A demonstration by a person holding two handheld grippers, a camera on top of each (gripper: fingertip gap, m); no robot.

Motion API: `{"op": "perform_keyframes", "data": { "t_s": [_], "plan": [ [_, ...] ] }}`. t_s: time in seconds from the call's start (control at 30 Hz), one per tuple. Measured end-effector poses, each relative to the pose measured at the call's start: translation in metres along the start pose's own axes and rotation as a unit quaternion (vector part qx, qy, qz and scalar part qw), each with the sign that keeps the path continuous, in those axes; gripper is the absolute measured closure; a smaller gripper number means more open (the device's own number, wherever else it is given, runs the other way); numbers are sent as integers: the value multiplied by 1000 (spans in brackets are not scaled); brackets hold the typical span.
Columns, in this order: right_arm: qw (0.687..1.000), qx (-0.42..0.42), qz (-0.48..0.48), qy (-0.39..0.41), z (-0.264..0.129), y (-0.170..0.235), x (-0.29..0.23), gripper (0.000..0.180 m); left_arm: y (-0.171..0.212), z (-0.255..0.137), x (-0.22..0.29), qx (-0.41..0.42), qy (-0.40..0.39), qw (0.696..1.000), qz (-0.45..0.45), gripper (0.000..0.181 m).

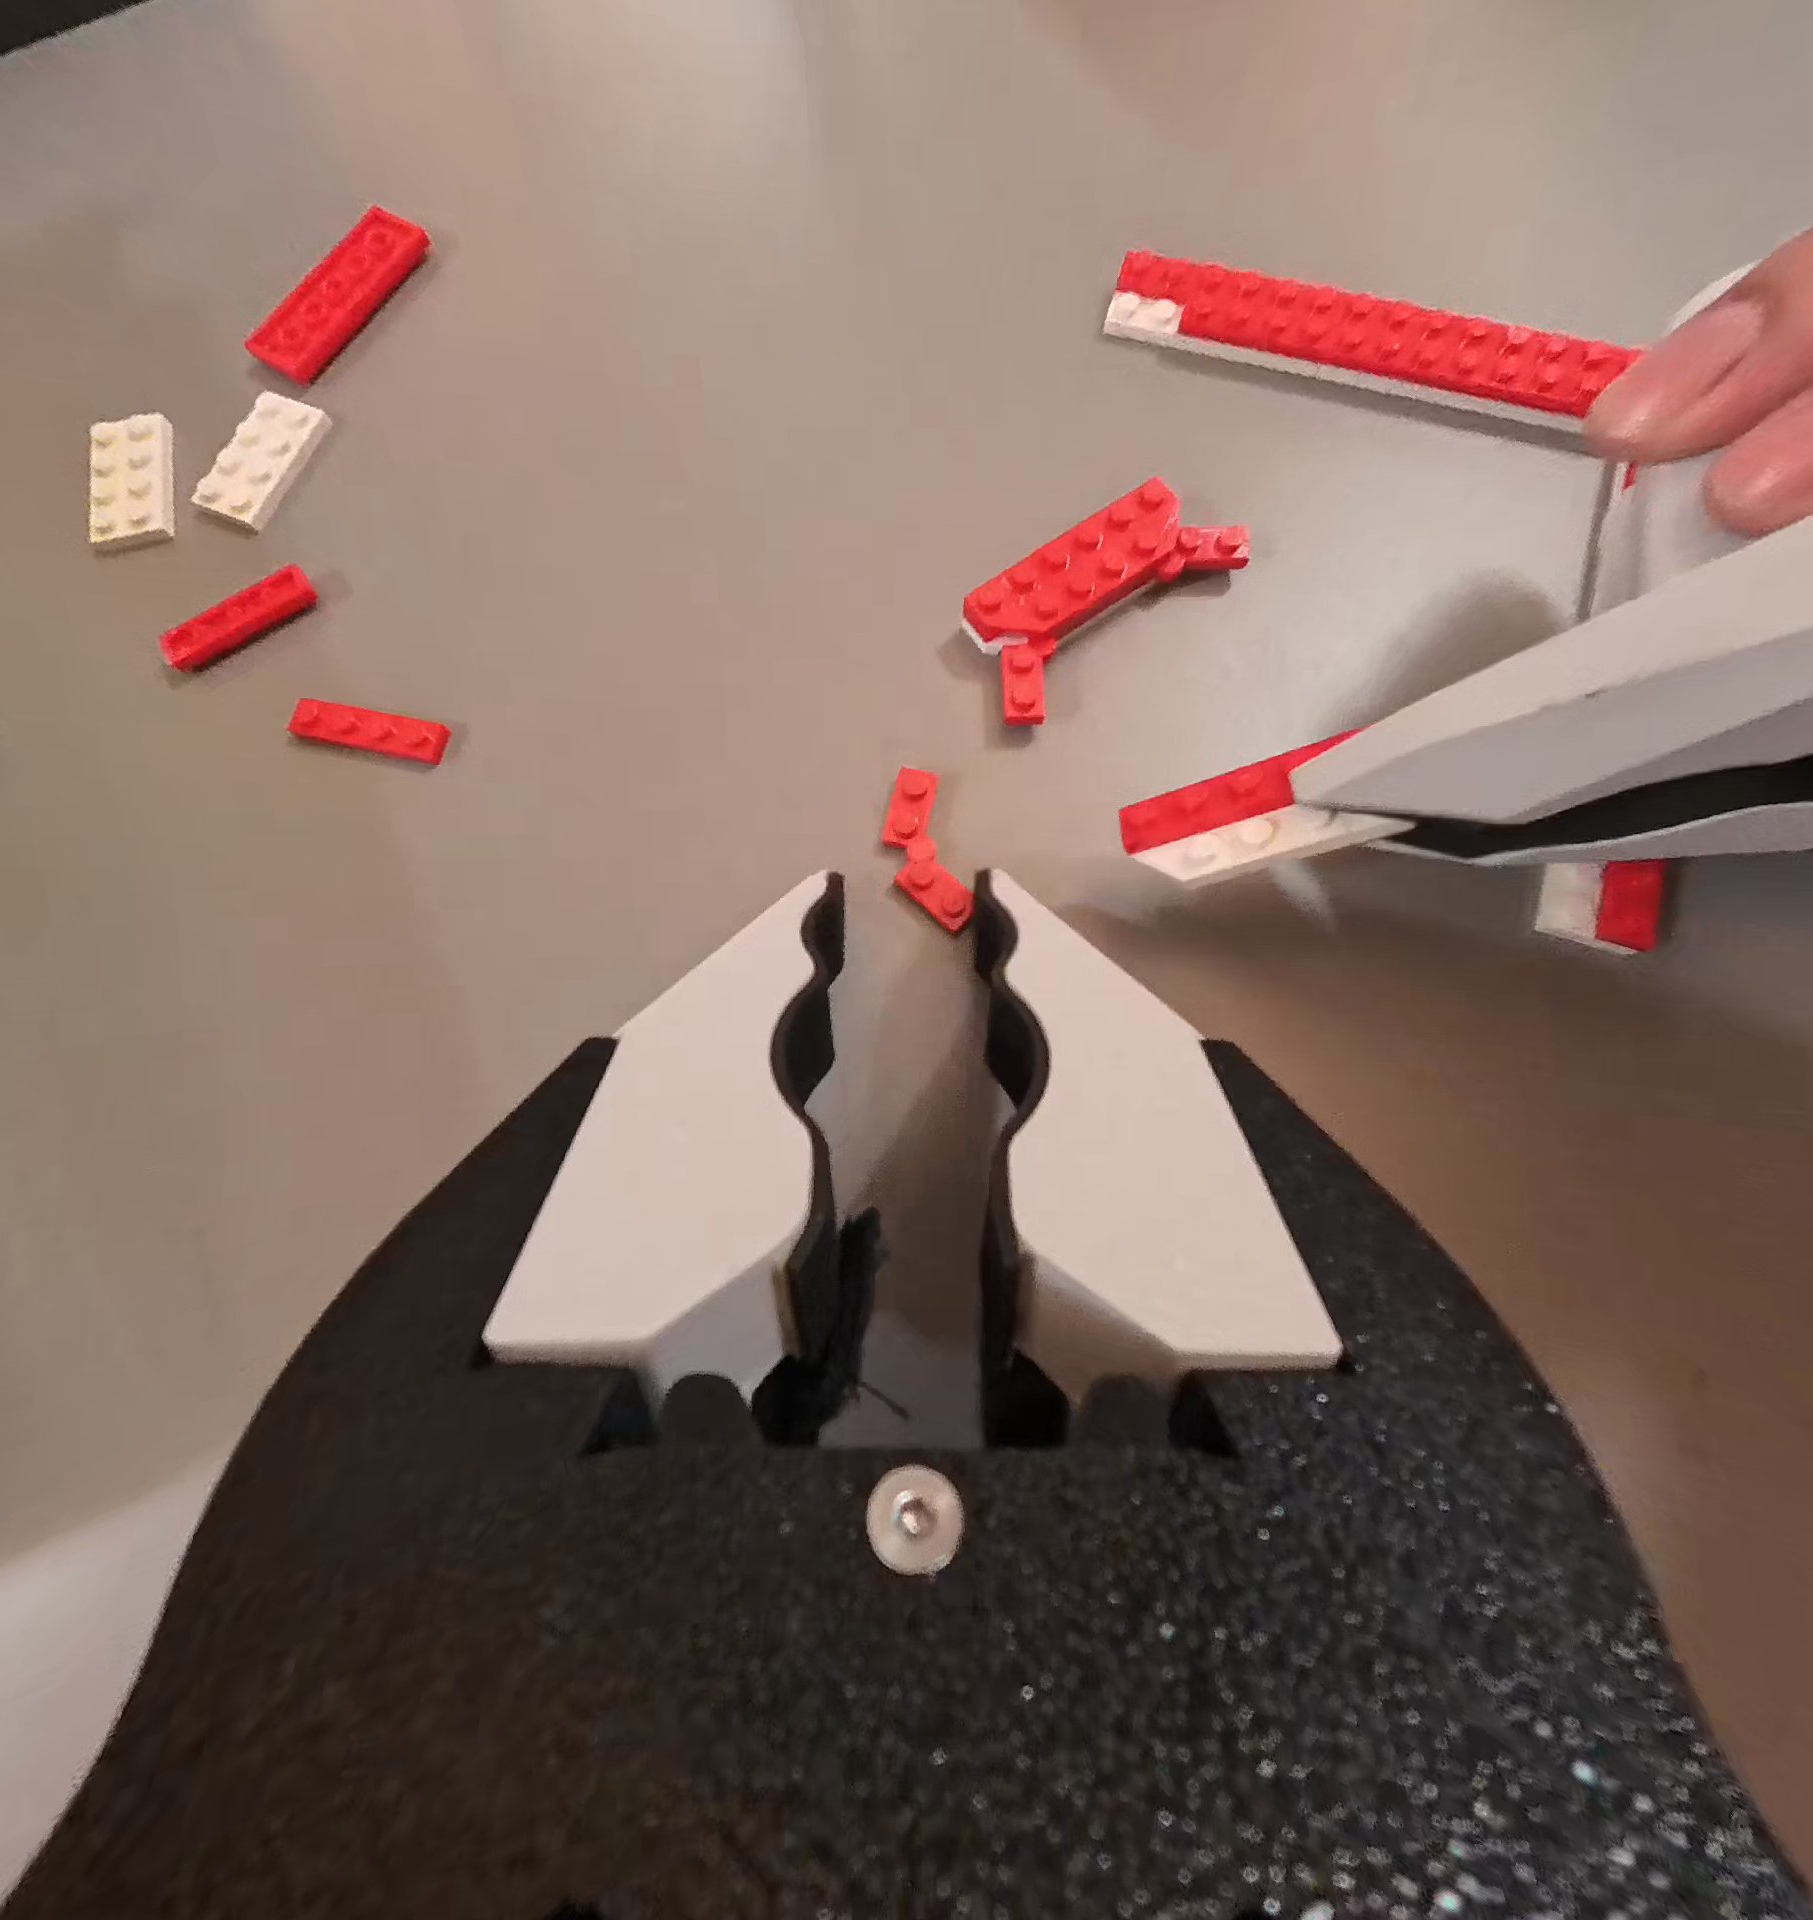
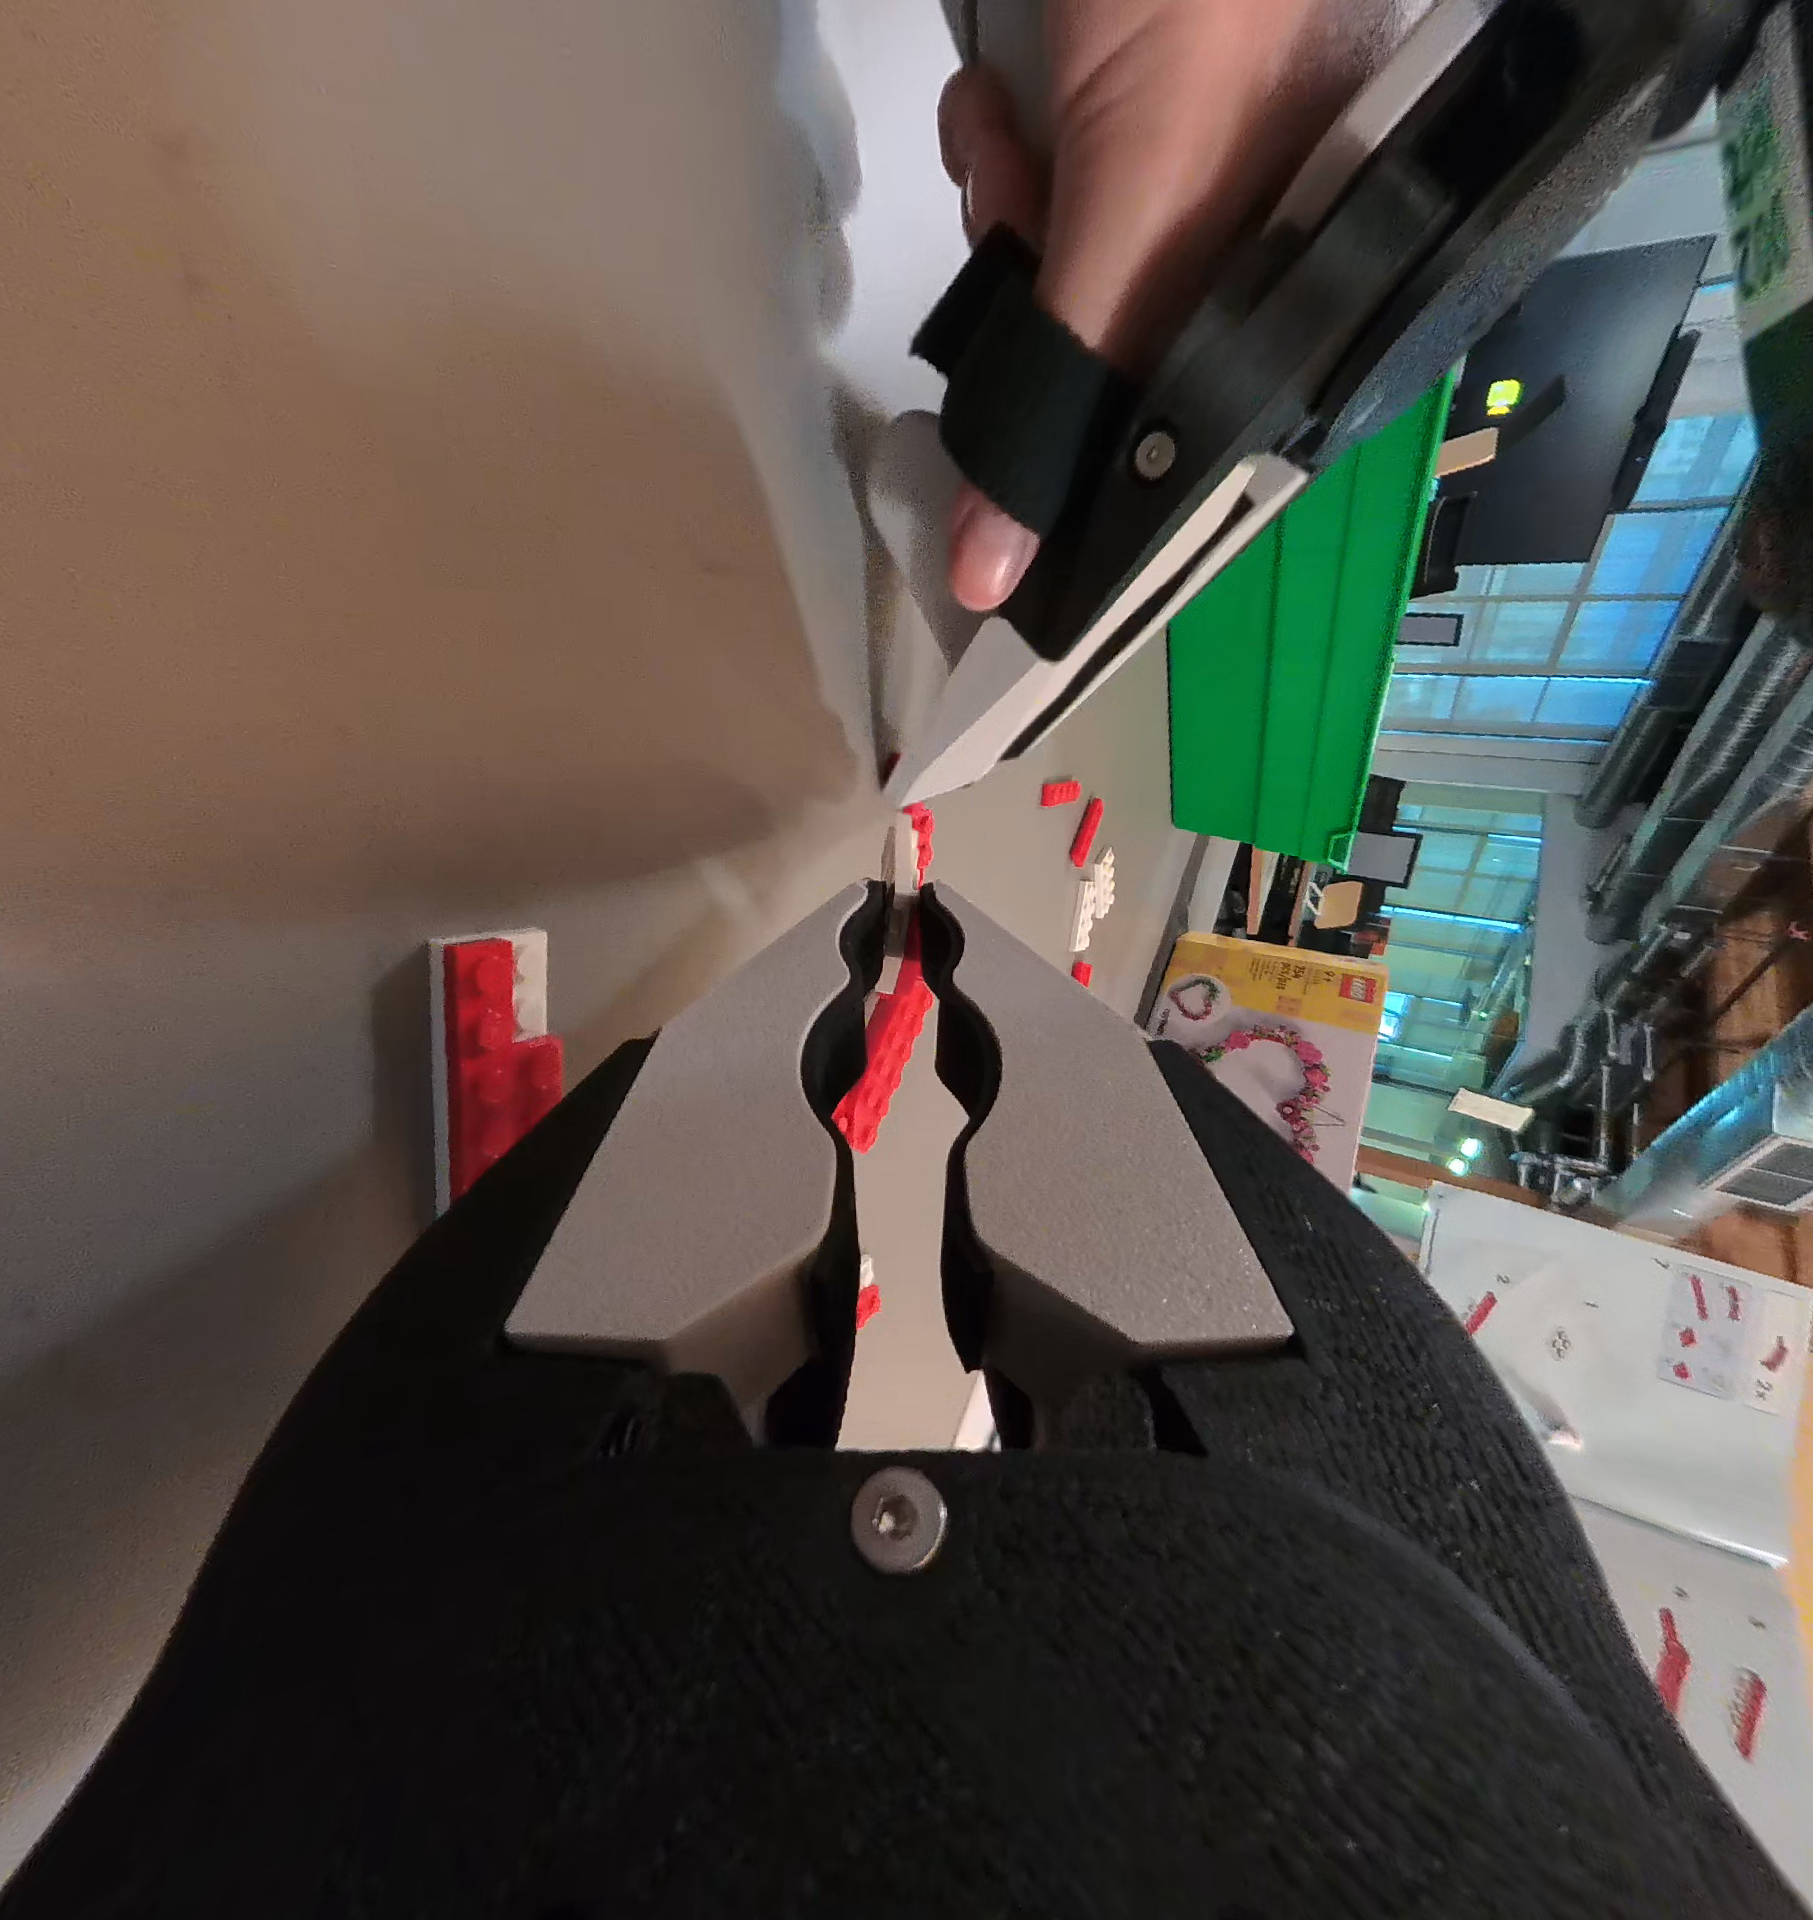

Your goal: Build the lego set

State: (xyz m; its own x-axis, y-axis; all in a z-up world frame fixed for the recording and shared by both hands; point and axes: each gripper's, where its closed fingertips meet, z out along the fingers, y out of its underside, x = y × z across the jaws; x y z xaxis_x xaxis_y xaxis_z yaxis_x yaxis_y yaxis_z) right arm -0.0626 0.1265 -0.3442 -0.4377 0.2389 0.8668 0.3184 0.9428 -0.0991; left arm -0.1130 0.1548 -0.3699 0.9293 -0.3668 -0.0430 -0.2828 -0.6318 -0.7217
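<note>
My left gripper [image 1: 907, 883] is open and empty, low over the grey table [image 1: 673, 416]. A small red hinged piece [image 1: 923, 852] lies just between and beyond its tips. My right gripper [image 2: 900, 896] is shut on a red-and-white plate assembly [image 2: 886, 1049], held on edge. In the left wrist view that gripper [image 1: 1349, 816] comes in from the right with the assembly [image 1: 1214, 821] sticking out toward my left gripper. The left gripper's tip [image 2: 917, 774] shows close above the assembly's far end in the right wrist view.
A long red-and-white strip [image 1: 1369, 338], a red wedge assembly [image 1: 1078, 571] and another red-white piece [image 1: 1608, 904] lie to the right. Loose red plates [image 1: 339, 293] and white plates [image 1: 261, 460] lie left. A set box [image 2: 1276, 1029] and instruction sheet [image 2: 1660, 1351] sit beyond.
</note>
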Motion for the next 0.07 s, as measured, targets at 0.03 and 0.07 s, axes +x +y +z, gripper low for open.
{"op": "perform_keyframes", "data": {
  "t_s": [0.03, 0.07],
  "plan": [
    [1000, 0, -3, 2, 0, 0, 0, 176, 0, 1, 1, -3, -3, 1000, 4, 159],
    [1000, 1, -4, 2, 1, -1, -1, 176, -1, 1, 1, -5, -7, 1000, 9, 160]
  ]
}}
